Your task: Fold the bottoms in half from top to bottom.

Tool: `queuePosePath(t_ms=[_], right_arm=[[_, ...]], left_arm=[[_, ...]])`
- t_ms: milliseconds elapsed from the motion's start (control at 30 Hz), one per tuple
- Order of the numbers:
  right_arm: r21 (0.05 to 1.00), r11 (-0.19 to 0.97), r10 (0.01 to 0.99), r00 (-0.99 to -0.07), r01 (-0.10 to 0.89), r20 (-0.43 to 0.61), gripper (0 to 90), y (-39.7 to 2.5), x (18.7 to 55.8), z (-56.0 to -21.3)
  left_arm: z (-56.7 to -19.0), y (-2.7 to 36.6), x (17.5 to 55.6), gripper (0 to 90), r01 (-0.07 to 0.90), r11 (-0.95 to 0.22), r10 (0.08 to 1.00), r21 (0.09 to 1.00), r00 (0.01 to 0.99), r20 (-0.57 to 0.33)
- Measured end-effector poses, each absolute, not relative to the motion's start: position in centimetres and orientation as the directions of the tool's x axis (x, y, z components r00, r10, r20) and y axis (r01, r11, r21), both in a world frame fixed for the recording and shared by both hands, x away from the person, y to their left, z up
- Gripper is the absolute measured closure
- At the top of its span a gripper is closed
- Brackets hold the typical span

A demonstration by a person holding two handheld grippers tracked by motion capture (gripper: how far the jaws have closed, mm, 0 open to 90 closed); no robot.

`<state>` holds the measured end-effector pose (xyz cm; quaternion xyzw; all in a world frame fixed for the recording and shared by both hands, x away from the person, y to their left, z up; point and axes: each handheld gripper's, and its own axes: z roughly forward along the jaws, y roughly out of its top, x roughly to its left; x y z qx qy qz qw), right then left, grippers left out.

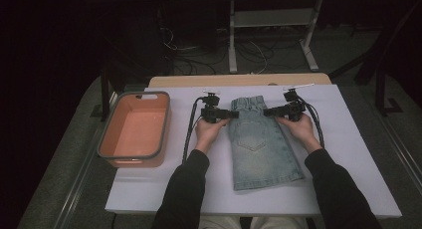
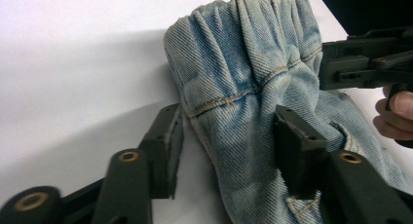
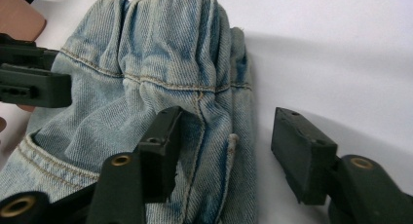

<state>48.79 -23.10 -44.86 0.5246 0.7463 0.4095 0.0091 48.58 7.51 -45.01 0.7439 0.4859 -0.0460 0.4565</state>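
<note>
A pale blue denim garment (image 1: 260, 144) lies flat on the white table (image 1: 348, 154), its gathered waistband (image 1: 248, 102) at the far end. My left gripper (image 1: 232, 113) stands open at the waistband's left edge, the denim (image 2: 243, 83) between its jaws. One jaw rests on the cloth, the other on the table beside it. My right gripper (image 1: 268, 111) is open at the waistband's right edge, straddling the side seam (image 3: 214, 117). Each gripper view also catches the other gripper farther off.
An orange bin with a grey rim (image 1: 133, 129) stands empty at the table's left. A wooden board edge (image 1: 239, 80) runs along the far side. Beyond it lie cables and a metal stand on the dark floor. Cables trail from both grippers.
</note>
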Motion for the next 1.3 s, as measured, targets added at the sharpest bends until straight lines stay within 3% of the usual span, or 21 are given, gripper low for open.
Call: queuePosePath(t_ms=[300, 500, 833, 1300], right_arm=[[0.611, 0.129, 0.781, -0.460, 0.781, 0.422, 54.8, -22.7, 48.9, -45.4], [0.604, 0.109, 0.765, -0.455, 0.789, 0.456, 63.2, -22.9, 48.9, -45.7], [0.609, 0.126, 0.767, -0.466, 0.783, 0.441, 79.8, -22.9, 48.6, -45.6], [0.651, 0.114, 0.744, -0.499, 0.750, 0.445, 81.9, -23.5, 48.7, -42.6]], left_arm=[[-45.7, 7.5, 48.6, 58.5, 0.787, -0.094, 0.676, 0.610, 0.501, -0.541], [-46.8, 7.9, 48.1, 67.0, 0.807, -0.010, 0.652, 0.590, 0.453, -0.608], [-46.3, 7.5, 47.7, 80.2, 0.805, -0.023, 0.680, 0.592, 0.447, -0.581], [-42.9, 7.7, 48.0, 83.2, 0.720, -0.073, 0.674, 0.690, 0.546, -0.498]])
